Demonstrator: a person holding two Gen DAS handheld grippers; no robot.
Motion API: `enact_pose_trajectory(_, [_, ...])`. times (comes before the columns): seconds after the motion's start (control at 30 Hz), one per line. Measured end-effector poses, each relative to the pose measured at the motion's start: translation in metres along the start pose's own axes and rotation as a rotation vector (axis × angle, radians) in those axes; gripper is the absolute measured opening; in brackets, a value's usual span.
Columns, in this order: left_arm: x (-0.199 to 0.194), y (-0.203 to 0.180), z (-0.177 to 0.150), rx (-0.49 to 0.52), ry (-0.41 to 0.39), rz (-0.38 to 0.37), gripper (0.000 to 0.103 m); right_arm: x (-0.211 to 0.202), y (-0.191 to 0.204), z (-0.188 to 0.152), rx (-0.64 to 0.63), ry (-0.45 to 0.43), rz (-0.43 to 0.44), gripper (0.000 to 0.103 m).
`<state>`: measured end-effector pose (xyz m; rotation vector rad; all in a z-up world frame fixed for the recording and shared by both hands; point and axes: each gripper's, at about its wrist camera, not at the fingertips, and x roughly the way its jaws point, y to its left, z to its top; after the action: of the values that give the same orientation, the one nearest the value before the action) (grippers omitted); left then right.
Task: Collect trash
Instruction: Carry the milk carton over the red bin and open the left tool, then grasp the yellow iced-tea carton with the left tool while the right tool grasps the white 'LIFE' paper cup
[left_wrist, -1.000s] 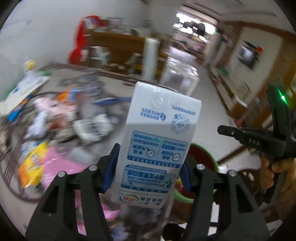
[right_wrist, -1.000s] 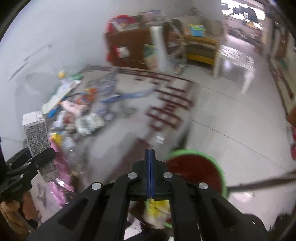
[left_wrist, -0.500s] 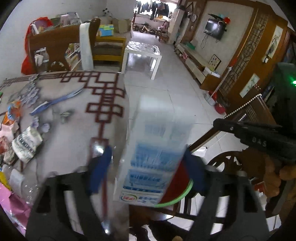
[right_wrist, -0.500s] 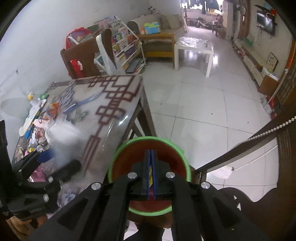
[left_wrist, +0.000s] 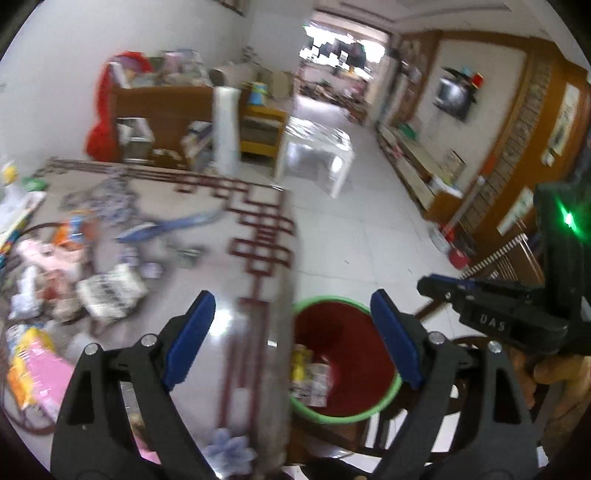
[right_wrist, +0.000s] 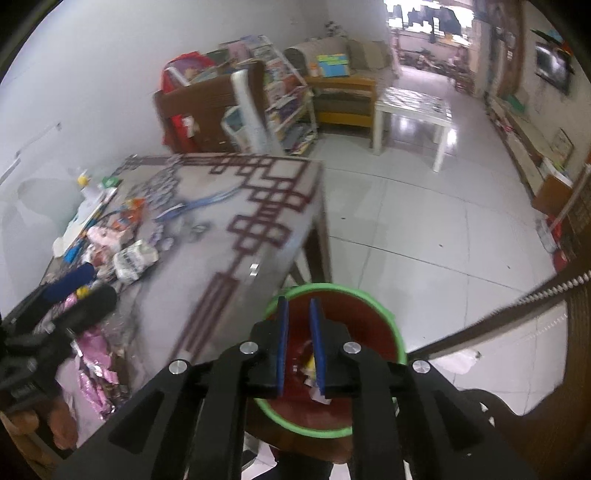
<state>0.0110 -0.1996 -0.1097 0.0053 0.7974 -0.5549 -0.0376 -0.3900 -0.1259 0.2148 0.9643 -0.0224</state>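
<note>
left gripper (left_wrist: 291, 332): wide open, nothing between the blue pads, hanging over the table (left_wrist: 207, 295) edge.
right gripper (right_wrist: 299, 343): opening, narrow gap, nothing inside, right above the bin (right_wrist: 369, 295).
bin: red with green rim, beside the table, some trash at the bottom.
trash pile (left_wrist: 55, 277): lying on the far side of the table.
risk: could bump the bin and tip it, spilling the trash.

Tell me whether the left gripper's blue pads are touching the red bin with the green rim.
Apart. In the left wrist view the left gripper hangs open and empty, and the red bin sits well below, beyond its pads.
</note>
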Motion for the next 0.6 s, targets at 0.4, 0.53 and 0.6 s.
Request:
enact_pose_trajectory(0.4, [-0.083, 0.157, -0.022, 0.053, -0.006, 0.270, 0.089, 0.035, 0.102, 0.015, -0.207, 0.052, 0.159, 0.040])
enact_pose_trajectory(0.53, [-0.083, 0.223, -0.034, 0.099, 0.105, 0.268, 0.089, 0.052, 0.128, 0.021, -0.235, 0.084, 0.200, 0.042])
enact_pose_trajectory(0.6, [-0.073, 0.248, -0.043, 0.122, 0.188, 0.240, 0.089, 0.060, 0.139, 0.023, -0.242, 0.098, 0.214, 0.044])
